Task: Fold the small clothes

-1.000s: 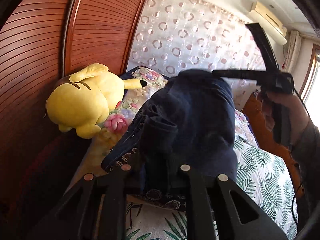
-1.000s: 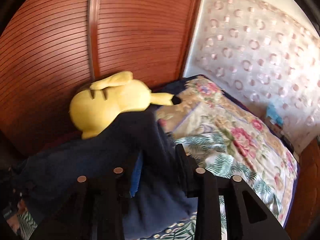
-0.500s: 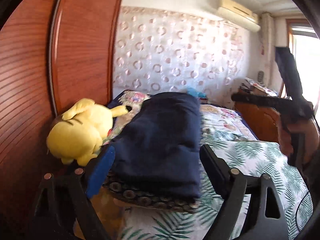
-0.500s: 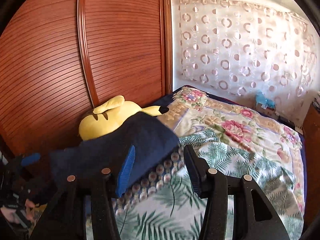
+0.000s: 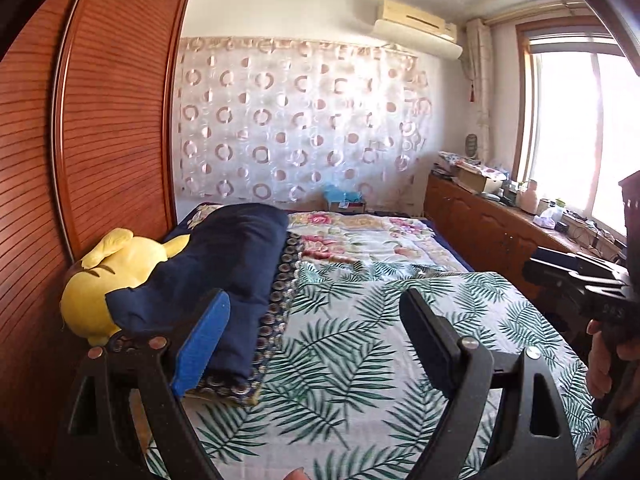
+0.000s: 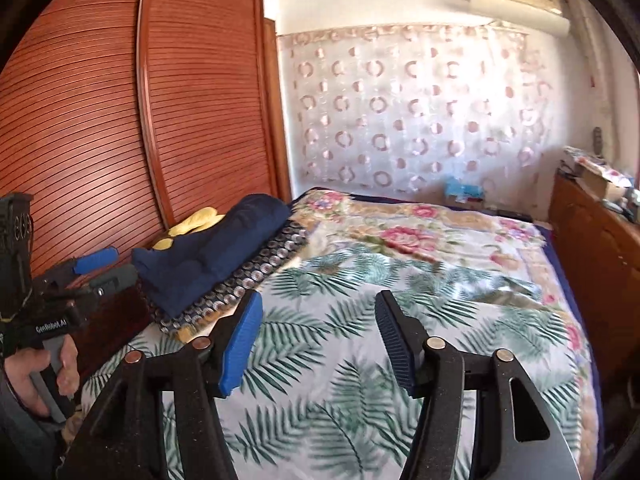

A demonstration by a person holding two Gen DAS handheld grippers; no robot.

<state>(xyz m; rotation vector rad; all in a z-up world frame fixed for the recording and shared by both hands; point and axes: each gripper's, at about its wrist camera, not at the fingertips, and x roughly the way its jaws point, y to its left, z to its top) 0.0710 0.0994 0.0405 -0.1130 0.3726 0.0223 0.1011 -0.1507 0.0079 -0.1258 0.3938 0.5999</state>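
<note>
The folded navy garment (image 5: 224,264) is seen lying at the left side of the bed (image 5: 360,344), on top of a dark patterned cloth (image 5: 280,296) whose circle-printed edge is exposed along the garment's right side. The garment's far end is set against a yellow plush toy (image 5: 92,280), which is partly covered by it and is placed beside the slatted wooden wardrobe (image 5: 100,120).

The left claw (image 5: 316,348) is held wide apart above the leaf-printed bedspread, with nothing between its fingers; its blue-padded left finger (image 5: 200,348) is seen in front of the garment's near end, but whether it touches the cloth cannot be told. The right claw (image 6: 316,344) is recorded with its jaws opening and nothing between them; it is held over the bedspread, to the right of the garment and clear of it.

In the right wrist view the left claw (image 6: 96,268) is visible at the left edge, just near of the garment, gripped by a hand (image 6: 40,376). In the left wrist view the right hand (image 5: 608,356) is seen at the right edge. A wooden cabinet (image 5: 500,232) carrying assorted items is noted along the right wall, beneath the window (image 5: 576,128).
</note>
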